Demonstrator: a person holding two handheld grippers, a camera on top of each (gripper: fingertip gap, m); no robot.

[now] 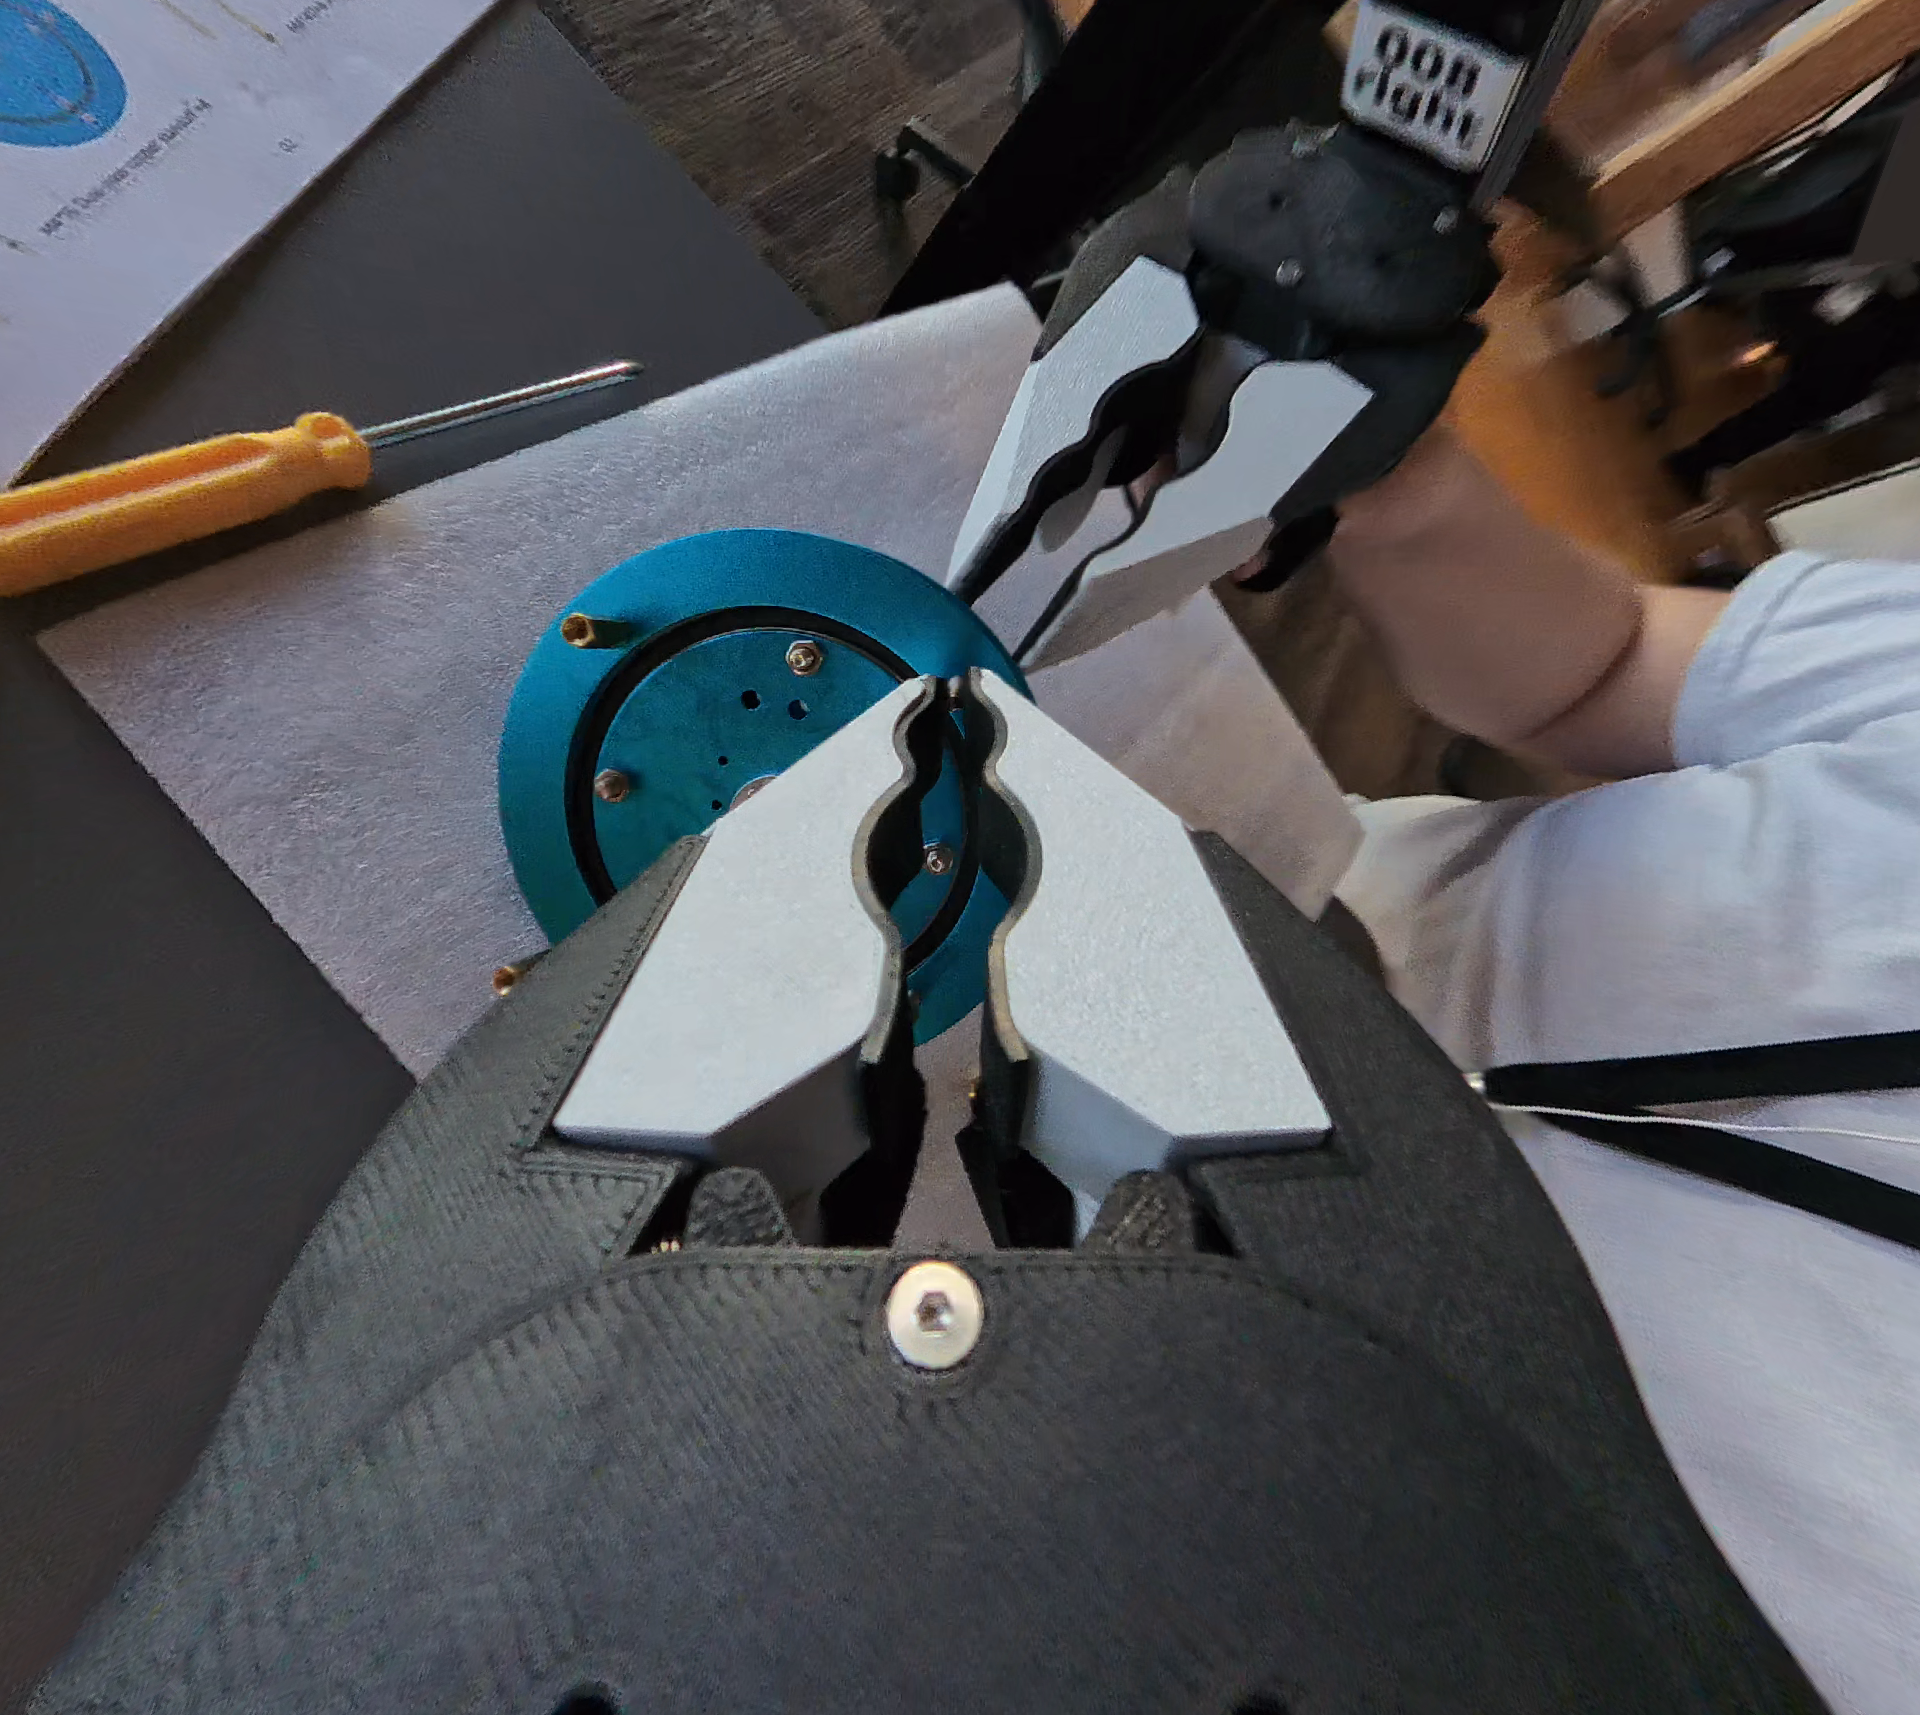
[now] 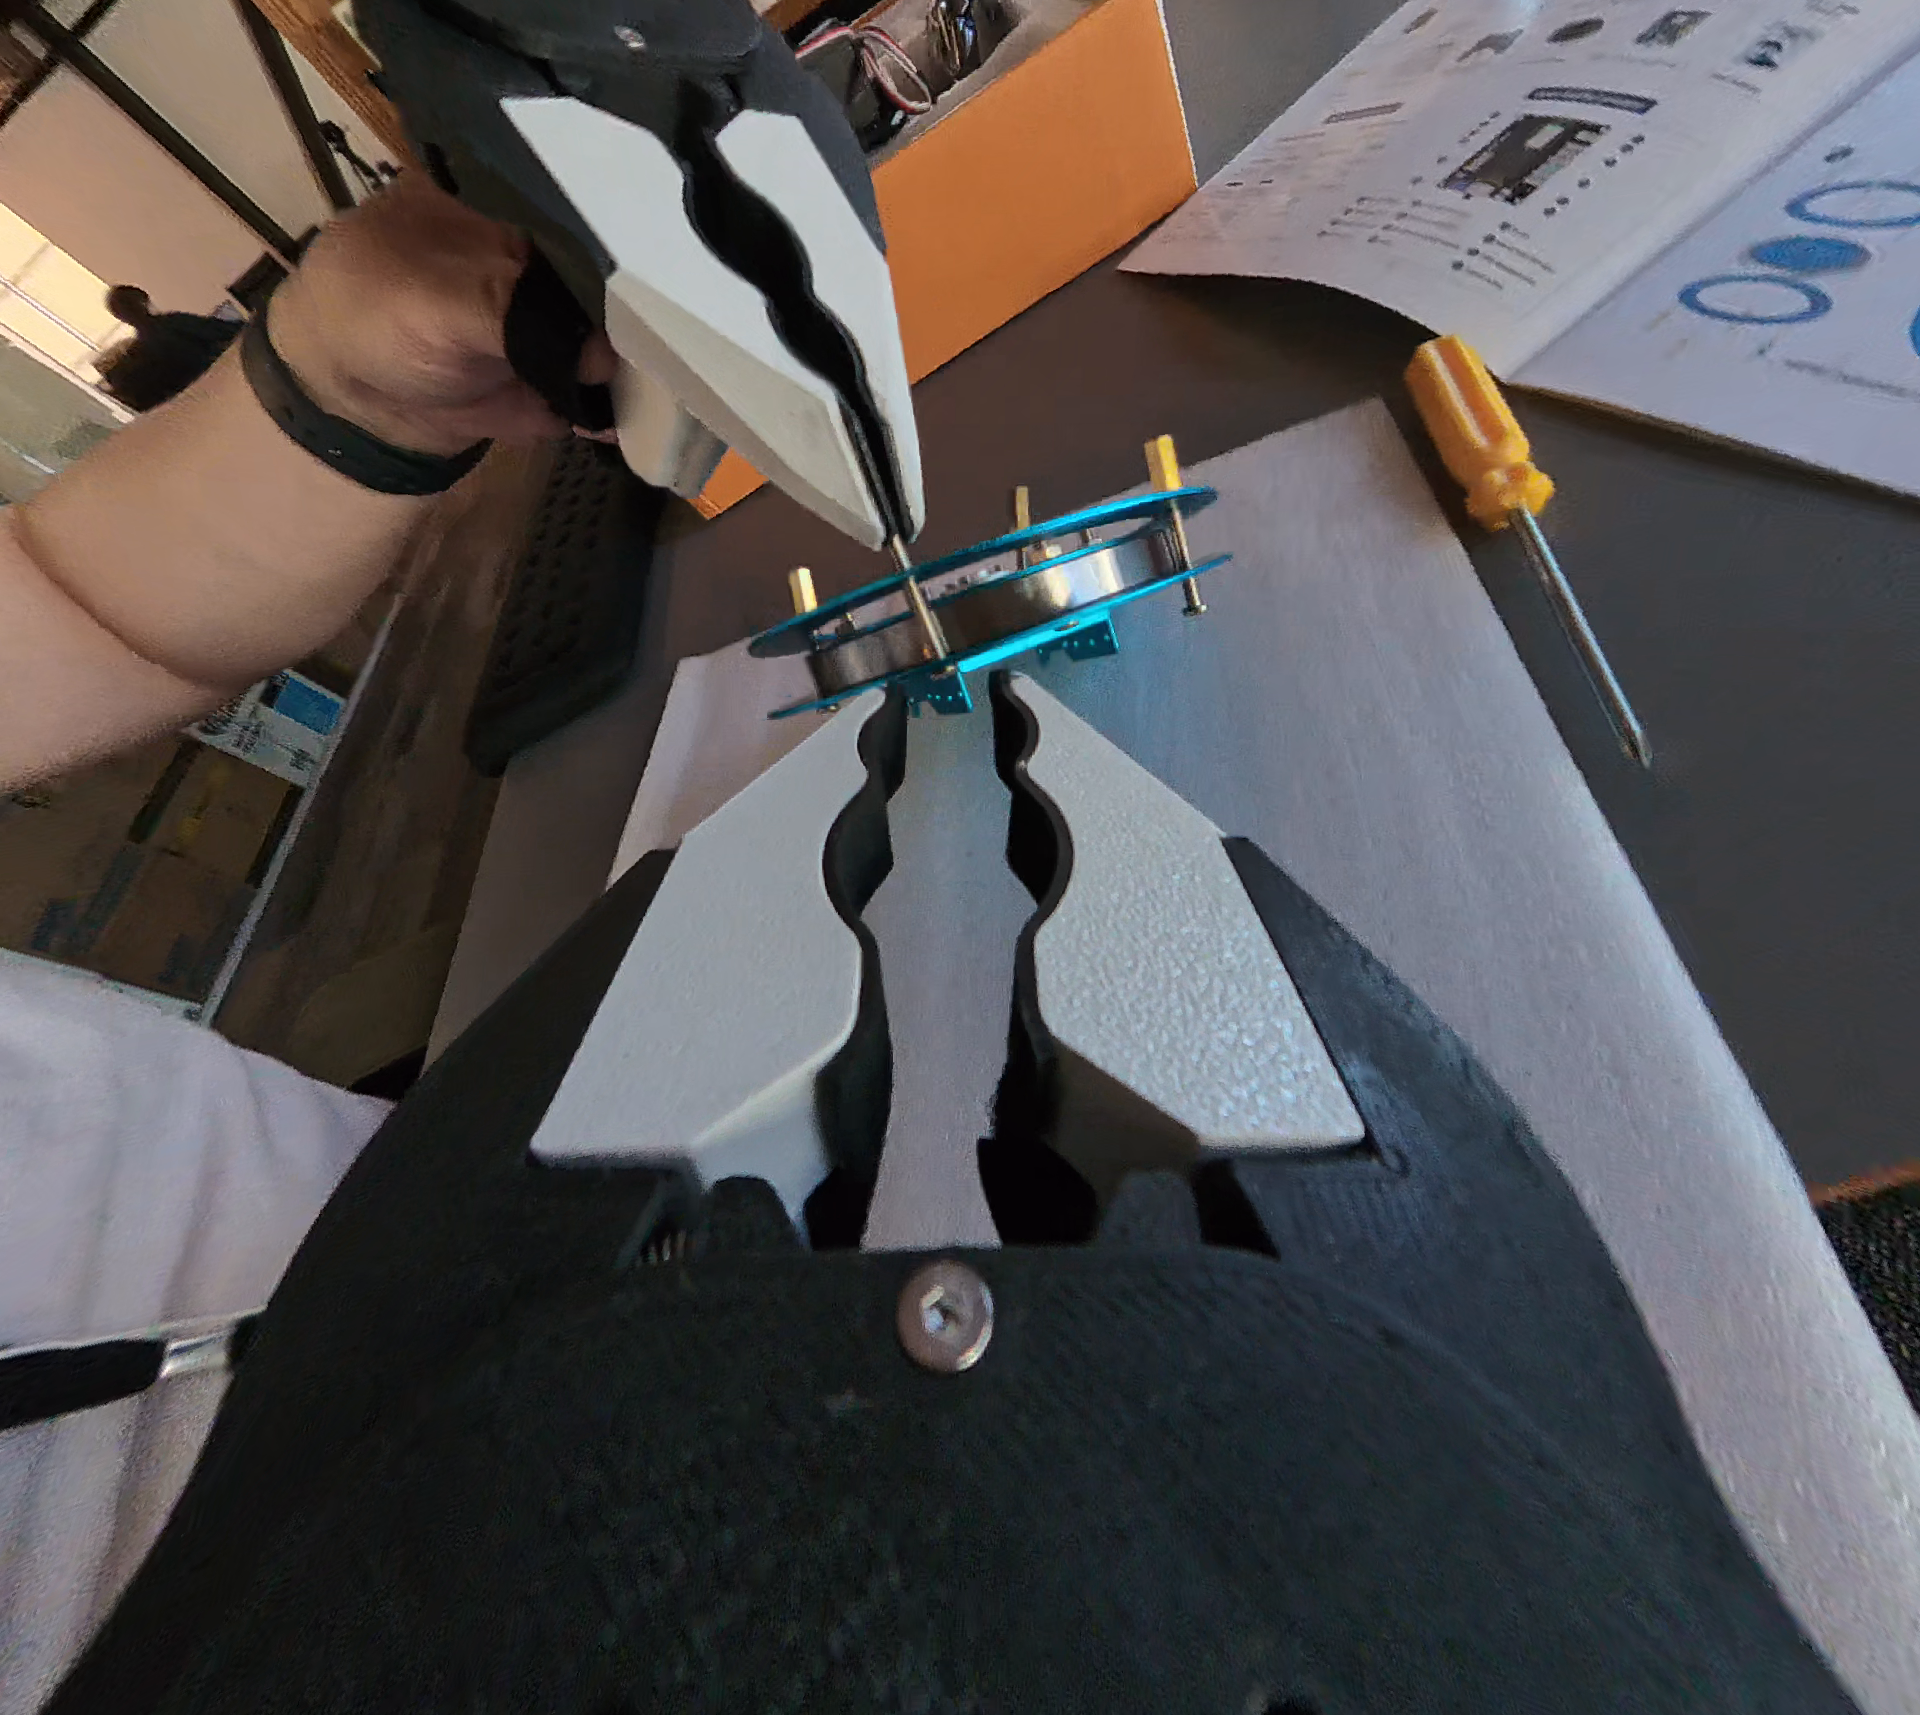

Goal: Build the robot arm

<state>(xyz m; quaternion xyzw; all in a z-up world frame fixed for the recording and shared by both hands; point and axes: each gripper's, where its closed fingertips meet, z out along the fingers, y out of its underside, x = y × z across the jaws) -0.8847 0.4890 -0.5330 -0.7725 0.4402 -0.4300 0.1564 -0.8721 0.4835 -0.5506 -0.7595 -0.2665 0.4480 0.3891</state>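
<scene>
Blue disc assembly: left hand-held gripper pinches its screw; right hand-held gripper slightly parted.

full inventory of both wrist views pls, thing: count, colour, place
disc assembly: 1, teal stacked plates on brass standoffs, on the white mat
long screw: 1, metal, through the plates, top pinched by left gripper
screwdriver: 1, yellow handle, partly on the mat's far edge
white mat: 1, on dark table
instruction sheets: printed white and blue, beyond the screwdriver
cardboard box: 1, orange, open, behind the assembly
left gripper: shut on the screw
right gripper: slightly open, tips at the lower plate's edge; contact unclear
hand: holding the left gripper, black wristband
</scene>
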